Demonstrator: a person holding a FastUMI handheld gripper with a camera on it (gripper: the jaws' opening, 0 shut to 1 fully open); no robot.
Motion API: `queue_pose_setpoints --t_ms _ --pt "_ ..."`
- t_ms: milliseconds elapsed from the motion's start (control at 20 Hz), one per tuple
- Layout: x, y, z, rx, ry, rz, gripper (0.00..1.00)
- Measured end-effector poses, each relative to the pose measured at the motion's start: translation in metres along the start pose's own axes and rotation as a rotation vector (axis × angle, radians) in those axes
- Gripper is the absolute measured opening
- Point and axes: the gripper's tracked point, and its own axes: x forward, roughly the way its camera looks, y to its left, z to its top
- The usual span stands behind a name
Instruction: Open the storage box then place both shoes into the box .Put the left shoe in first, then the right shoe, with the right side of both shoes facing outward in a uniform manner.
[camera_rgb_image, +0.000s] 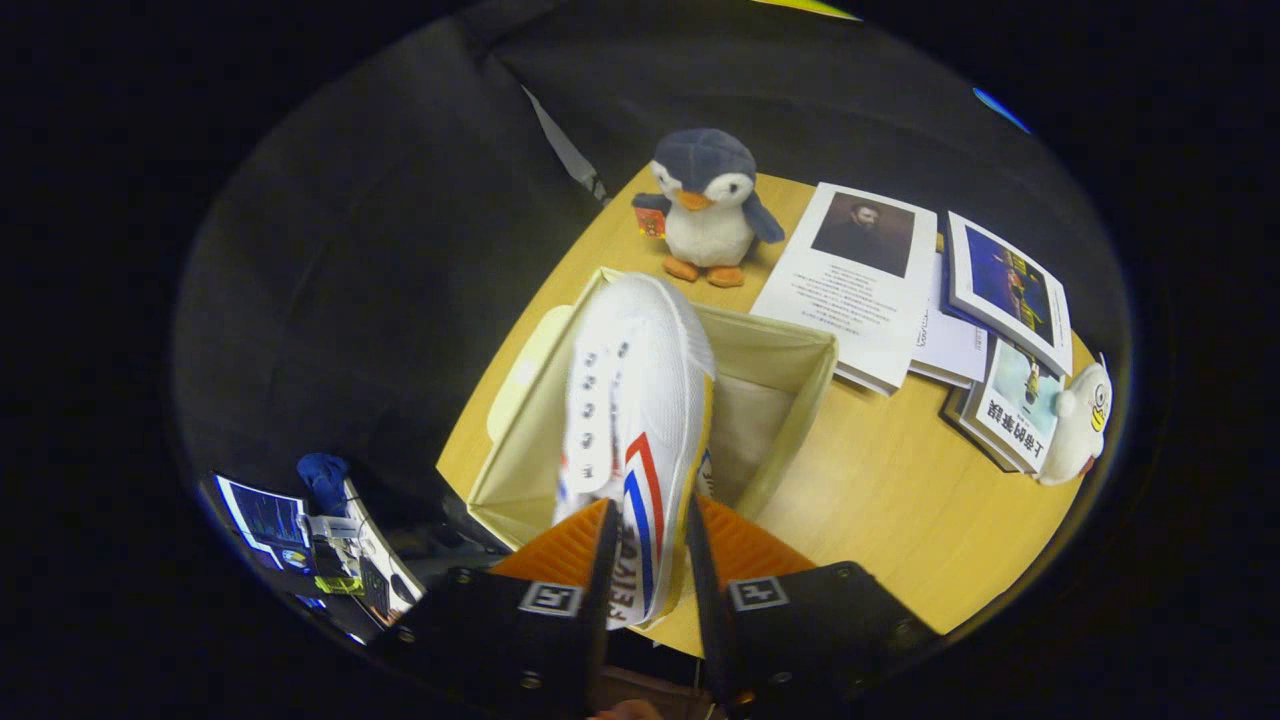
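One shoe (632, 420) in view, one storage box (790, 400), two plush toys, a few books. Gripper (648, 560) clamped narrow on the shoe's heel end, both fingers (560, 548) pressing its sides; white canvas, red and blue side stripes, toe pointing ahead over the box. Just ahead of the fingers, open, cream fabric box, square and soft-walled; interior mostly hidden by the shoe. Beyond it, fuzzy penguin plush (708, 205) upright on a round wooden table (900, 500). Ahead to the right, overlapping glossy books (880, 285), with a white duck plush (1080, 425) beside them.
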Motion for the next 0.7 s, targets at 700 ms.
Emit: queue_pose_setpoints --t_ms 700 --pt "-0.195 -0.111 0.002 0.08 -0.649 -0.293 0.99"
